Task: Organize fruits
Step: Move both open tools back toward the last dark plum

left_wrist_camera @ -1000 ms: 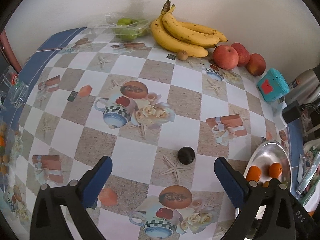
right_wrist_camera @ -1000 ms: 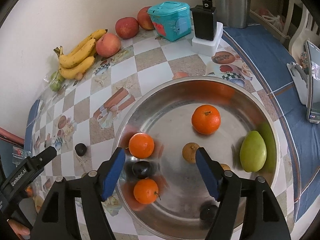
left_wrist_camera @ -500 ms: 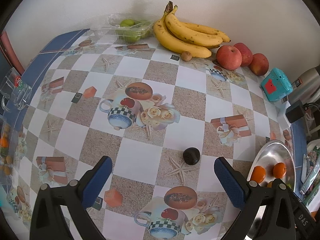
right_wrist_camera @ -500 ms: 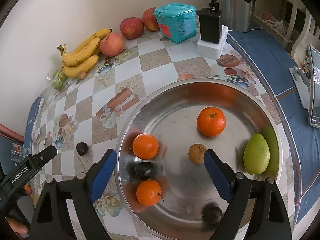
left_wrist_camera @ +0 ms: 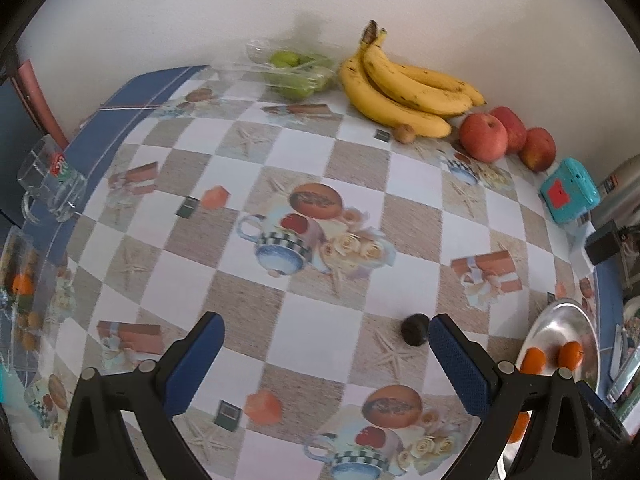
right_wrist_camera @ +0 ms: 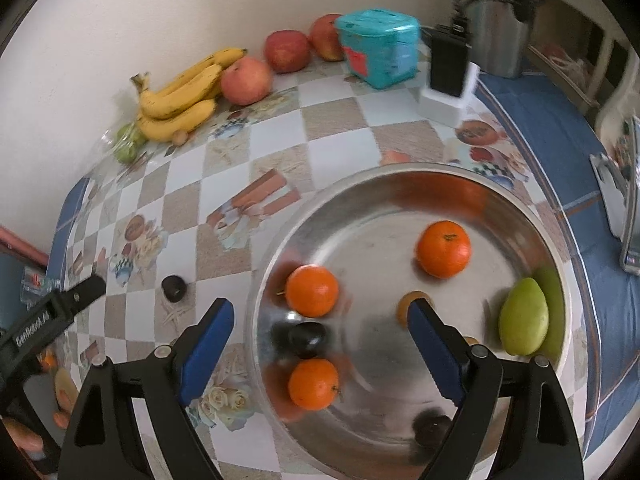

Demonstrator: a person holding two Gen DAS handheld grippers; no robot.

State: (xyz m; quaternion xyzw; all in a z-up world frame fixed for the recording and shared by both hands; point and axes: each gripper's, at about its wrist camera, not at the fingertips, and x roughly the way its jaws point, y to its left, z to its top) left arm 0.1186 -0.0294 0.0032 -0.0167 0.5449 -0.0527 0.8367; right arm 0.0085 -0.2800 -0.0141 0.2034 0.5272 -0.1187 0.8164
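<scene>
A small dark plum lies on the checked tablecloth, just left of my left gripper's right fingertip. My left gripper is open and empty above the cloth. My right gripper is open and empty above a steel bowl that holds three oranges, two dark plums, a green mango and a small brown fruit. The loose plum also shows in the right wrist view. Bananas, three apples and a small brown fruit sit by the wall.
A bag of green fruit lies left of the bananas. A teal box, a black charger on a white block and a steel flask stand at the back right. A glass mug stands at the left table edge.
The left gripper has drifted left and back, so the loose plum now sits by its right fingertip. The right gripper has risen and drawn back a little over the bowl.
</scene>
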